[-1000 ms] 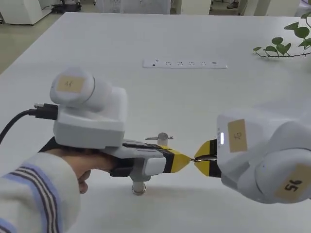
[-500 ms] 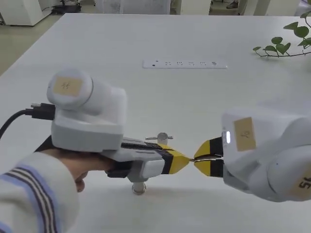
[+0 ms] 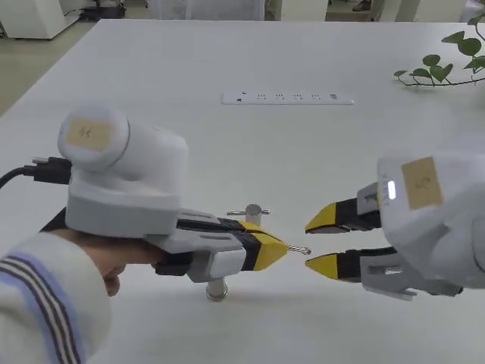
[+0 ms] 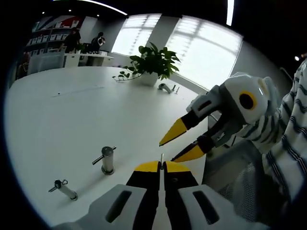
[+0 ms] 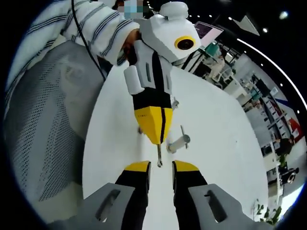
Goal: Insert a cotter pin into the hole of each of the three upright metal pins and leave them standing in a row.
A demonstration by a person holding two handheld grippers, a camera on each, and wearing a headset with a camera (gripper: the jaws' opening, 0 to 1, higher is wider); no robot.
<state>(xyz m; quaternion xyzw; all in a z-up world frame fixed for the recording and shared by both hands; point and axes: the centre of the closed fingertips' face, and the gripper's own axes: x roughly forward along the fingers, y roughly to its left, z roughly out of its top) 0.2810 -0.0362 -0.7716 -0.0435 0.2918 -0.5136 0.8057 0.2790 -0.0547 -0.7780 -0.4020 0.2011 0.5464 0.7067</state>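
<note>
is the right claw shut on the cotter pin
No, the right claw has its jaws apart, and the cotter pin sticks out of the shut left claw.

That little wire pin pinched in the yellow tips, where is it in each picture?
Head view: the cotter pin juts from the left gripper tip, centre.
Left gripper view: bottom centre, between the shut jaws.
Right gripper view: centre, above the open right gripper.
Landmark: the upright metal pin nearby.
</note>
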